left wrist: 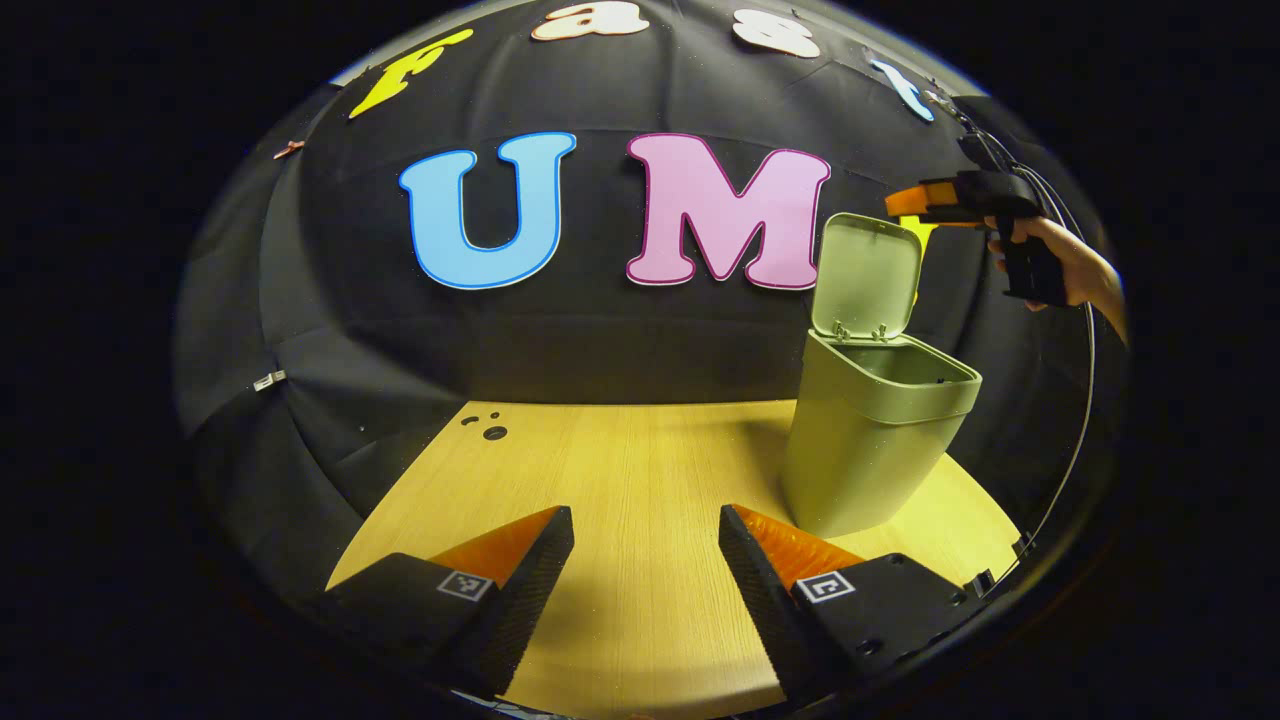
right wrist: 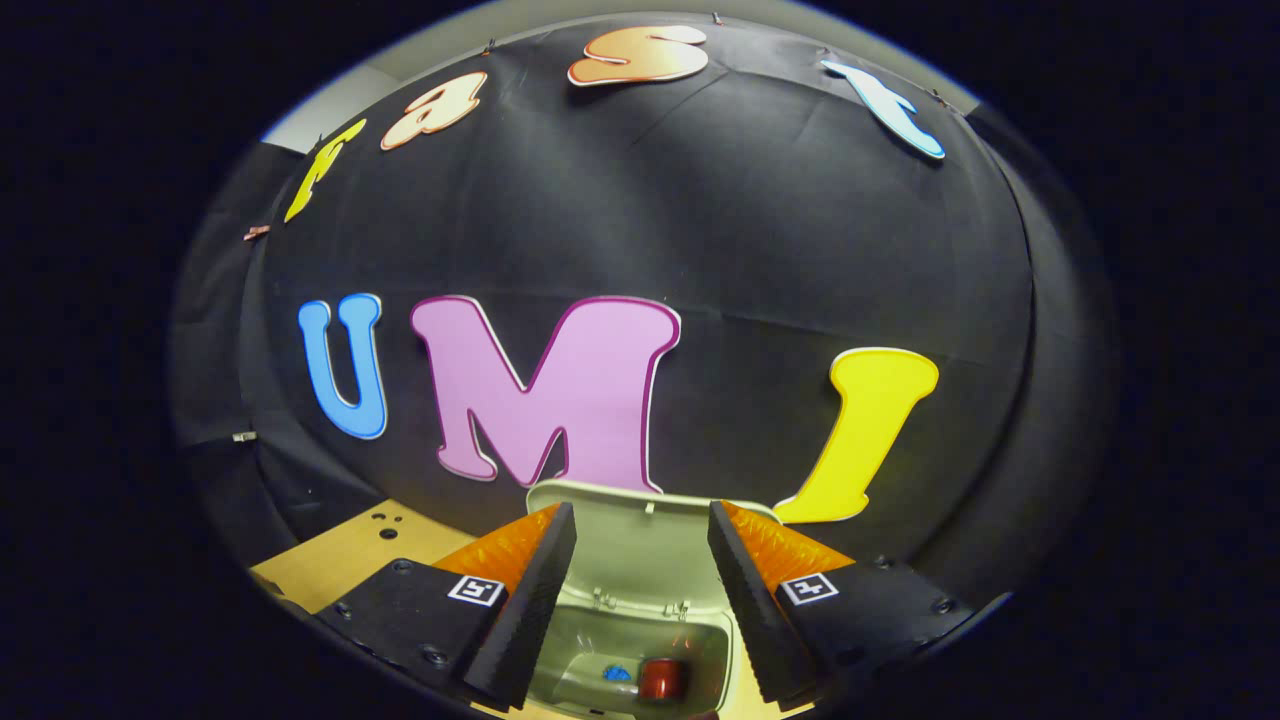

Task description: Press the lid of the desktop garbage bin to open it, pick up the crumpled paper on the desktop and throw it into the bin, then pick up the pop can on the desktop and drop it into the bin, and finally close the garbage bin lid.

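Wooden table (left wrist: 640,470) is bare between the left gripper (left wrist: 646,545) jaws, spread wide, holding nothing. Can (right wrist: 662,678) lies in the bin (right wrist: 640,640) below the right gripper (right wrist: 640,545) — also wide, empty. Next I'd nudge the lid (right wrist: 640,535) down gently — from its top edge.

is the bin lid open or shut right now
Open: the lid stands upright on its hinge above the garbage bin, and the right gripper view looks down into the bin's inside.

Both tools (left wrist: 646,560) (right wrist: 641,590) agape, empty
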Demonstrator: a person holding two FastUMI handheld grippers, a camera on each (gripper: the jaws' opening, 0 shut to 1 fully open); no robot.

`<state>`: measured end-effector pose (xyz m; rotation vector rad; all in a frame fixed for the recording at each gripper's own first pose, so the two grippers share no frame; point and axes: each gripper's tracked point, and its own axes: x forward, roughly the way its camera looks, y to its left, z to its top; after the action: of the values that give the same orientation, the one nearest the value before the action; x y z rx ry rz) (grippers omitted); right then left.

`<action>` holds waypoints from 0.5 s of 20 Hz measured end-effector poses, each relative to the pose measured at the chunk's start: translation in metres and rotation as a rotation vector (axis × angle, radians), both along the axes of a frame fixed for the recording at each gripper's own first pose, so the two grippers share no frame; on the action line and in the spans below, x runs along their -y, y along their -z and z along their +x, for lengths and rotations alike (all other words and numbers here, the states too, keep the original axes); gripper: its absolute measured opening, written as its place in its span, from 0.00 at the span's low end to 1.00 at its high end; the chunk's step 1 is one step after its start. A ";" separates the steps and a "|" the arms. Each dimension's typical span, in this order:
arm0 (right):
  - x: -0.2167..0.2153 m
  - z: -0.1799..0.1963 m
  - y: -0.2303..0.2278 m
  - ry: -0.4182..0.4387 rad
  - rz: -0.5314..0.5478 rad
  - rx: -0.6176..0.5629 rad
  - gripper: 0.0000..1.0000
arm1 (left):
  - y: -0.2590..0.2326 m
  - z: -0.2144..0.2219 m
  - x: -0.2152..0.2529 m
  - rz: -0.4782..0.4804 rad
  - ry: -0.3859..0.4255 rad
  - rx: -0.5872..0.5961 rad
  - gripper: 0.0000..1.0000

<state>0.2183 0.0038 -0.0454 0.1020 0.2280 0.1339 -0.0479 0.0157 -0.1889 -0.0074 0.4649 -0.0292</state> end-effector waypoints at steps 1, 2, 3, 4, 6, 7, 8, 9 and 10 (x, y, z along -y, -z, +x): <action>0.000 0.007 -0.003 0.009 -0.003 0.011 0.84 | 0.001 -0.001 -0.001 -0.001 -0.007 -0.002 0.94; 0.001 0.013 -0.002 0.020 -0.010 0.014 0.84 | 0.000 -0.002 -0.003 -0.001 -0.015 -0.004 0.94; 0.002 0.018 -0.001 0.031 -0.016 0.017 0.84 | 0.001 -0.005 -0.005 0.000 -0.024 -0.004 0.94; 0.002 0.023 -0.001 0.040 -0.019 0.023 0.84 | 0.000 -0.006 -0.008 0.001 -0.033 -0.002 0.95; 0.000 0.032 -0.002 0.050 -0.024 0.043 0.84 | -0.002 -0.009 -0.014 0.002 -0.052 0.001 0.94; -0.001 0.037 -0.002 0.051 -0.025 0.049 0.84 | -0.001 -0.011 -0.017 0.002 -0.061 -0.001 0.94; -0.003 0.041 0.001 0.052 -0.027 0.054 0.84 | -0.001 -0.012 -0.020 0.003 -0.070 -0.003 0.94; -0.004 0.045 0.005 0.054 -0.033 0.049 0.84 | 0.000 -0.013 -0.023 0.002 -0.079 -0.005 0.94; -0.004 0.049 0.010 0.053 -0.037 0.036 0.84 | 0.000 -0.014 -0.026 0.000 -0.086 -0.007 0.94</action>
<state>0.2677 0.0083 -0.0555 0.0685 0.1919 0.0786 -0.0616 0.0420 -0.1886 -0.0271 0.4711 0.0557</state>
